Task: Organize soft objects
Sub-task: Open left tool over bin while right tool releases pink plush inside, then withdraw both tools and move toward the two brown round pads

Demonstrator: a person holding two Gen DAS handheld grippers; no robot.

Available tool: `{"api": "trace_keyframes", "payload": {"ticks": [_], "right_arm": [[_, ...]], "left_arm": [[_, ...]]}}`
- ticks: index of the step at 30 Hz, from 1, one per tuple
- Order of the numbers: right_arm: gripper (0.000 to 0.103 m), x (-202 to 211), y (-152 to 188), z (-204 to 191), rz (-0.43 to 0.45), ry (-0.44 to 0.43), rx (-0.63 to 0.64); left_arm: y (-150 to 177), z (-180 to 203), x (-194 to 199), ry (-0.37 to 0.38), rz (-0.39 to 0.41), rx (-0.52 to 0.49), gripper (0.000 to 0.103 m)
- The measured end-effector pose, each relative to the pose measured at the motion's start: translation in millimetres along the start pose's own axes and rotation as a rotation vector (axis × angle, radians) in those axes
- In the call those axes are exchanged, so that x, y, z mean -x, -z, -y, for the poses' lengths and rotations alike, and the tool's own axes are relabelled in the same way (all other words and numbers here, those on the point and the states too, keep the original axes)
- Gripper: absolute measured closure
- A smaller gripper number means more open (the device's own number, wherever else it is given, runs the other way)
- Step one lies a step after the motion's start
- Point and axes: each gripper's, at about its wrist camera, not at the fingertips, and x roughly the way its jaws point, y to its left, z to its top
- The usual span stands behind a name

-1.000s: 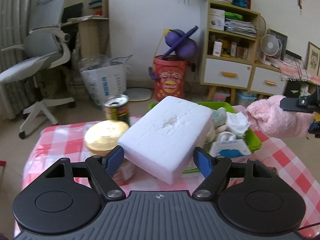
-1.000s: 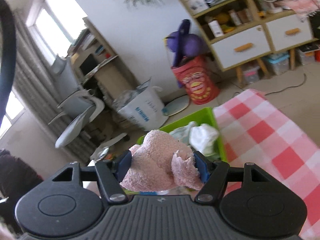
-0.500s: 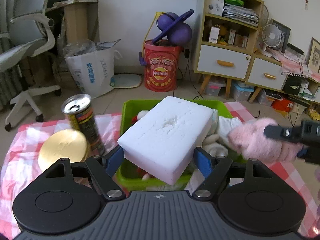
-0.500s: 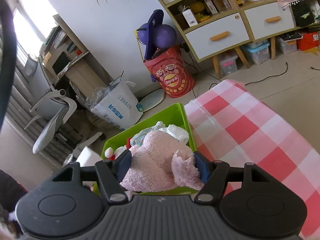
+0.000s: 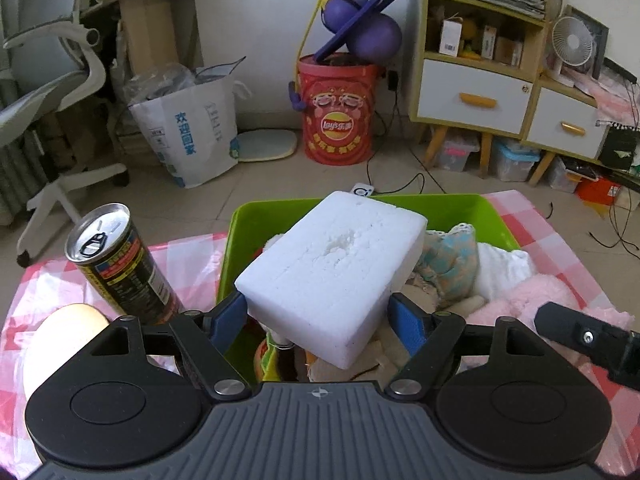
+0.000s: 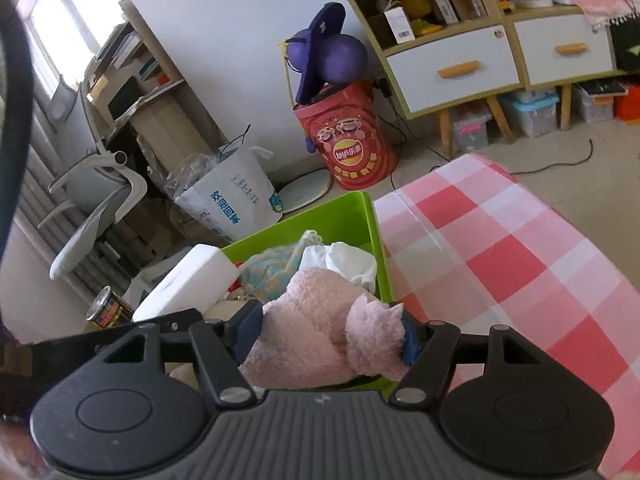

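Observation:
My left gripper (image 5: 320, 320) is shut on a white foam block (image 5: 332, 272) and holds it over the green bin (image 5: 276, 212), which holds several cloths and soft toys. My right gripper (image 6: 330, 330) is shut on a pink plush cloth (image 6: 316, 328) and holds it over the bin's (image 6: 340, 216) near right corner. The foam block also shows in the right wrist view (image 6: 188, 280). The pink cloth shows at the right of the left wrist view (image 5: 536, 296), with the right gripper's finger in front of it.
A dark drink can (image 5: 116, 260) and a round gold lid (image 5: 64, 340) stand on the red-checked tablecloth (image 6: 500, 248) left of the bin. Beyond the table are a red Lay's barrel (image 5: 340, 108), a white bag (image 5: 192, 128), an office chair and a drawer cabinet.
Both grippers moved in over the green bin with their loads and came lower. The can and lid slid to the left of the left wrist view.

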Motion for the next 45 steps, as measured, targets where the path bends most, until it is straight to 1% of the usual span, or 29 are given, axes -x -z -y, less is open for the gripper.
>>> {"api": "trace_keyframes", "payload": {"ticks": [7, 14, 16, 17, 19, 21, 24, 27, 28, 32, 34, 39, 42, 45], "right_arm": [[0.057, -3.6, 2.8, -2.1, 0.009, 0.004, 0.047], [0.055, -3.5, 2.1, -1.1, 0.007, 0.001, 0.038], [0.054, -3.4, 0.8, -0.9, 0.003, -0.001, 0.029], [0.053, -3.1, -0.1, -0.7, 0.001, -0.003, 0.025], [0.047, -2.8, -2.1, 0.1, -0.005, -0.004, 0.015], [0.044, -2.2, -4.4, 2.8, -0.019, -0.008, -0.001], [0.043, 2.6, -9.5, 5.5, -0.029, -0.019, -0.026], [0.04, 11.8, -15.4, 6.6, -0.014, -0.032, -0.035], [0.038, 15.5, -17.1, 6.6, -0.004, -0.037, -0.029], [0.037, 29.2, -23.1, 7.8, 0.015, -0.031, -0.012], [0.037, 38.3, -24.9, 7.2, 0.017, -0.028, -0.003], [0.035, 67.6, -25.1, -1.4, 0.021, -0.02, 0.04], [0.031, 83.5, -21.6, -5.8, 0.02, -0.017, 0.06], [0.031, 95.0, -17.4, -10.0, 0.006, 0.001, 0.079]], "left_arm": [[-2.1, -5.2, -7.7, 0.013, -0.02, 0.047, 0.026], [-2.1, -5.3, -2.0, 0.031, -0.004, 0.032, 0.023], [-2.1, -4.1, -0.5, 0.04, 0.0, 0.024, 0.021], [-1.7, -3.4, 0.4, 0.041, 0.002, 0.019, 0.02], [-0.7, -2.4, 1.9, 0.042, 0.005, 0.014, 0.019], [0.3, -1.5, 5.5, 0.044, 0.004, 0.012, 0.018], [1.7, -0.1, 16.5, 0.061, 0.014, 0.006, 0.015], [4.2, 1.8, 30.5, 0.05, 0.021, 0.007, 0.014], [5.5, 1.2, 37.4, 0.048, 0.025, 0.018, 0.013], [13.4, -3.1, 63.3, 0.072, 0.037, 0.07, 0.012], [19.5, -4.1, 77.5, 0.07, 0.043, 0.079, 0.006], [33.7, -2.4, 108.3, 0.074, 0.062, 0.064, 0.005], [43.0, -1.2, 123.2, 0.071, 0.054, 0.06, 0.005], [51.1, 1.1, 135.8, 0.071, 0.045, 0.054, 0.005]]}}
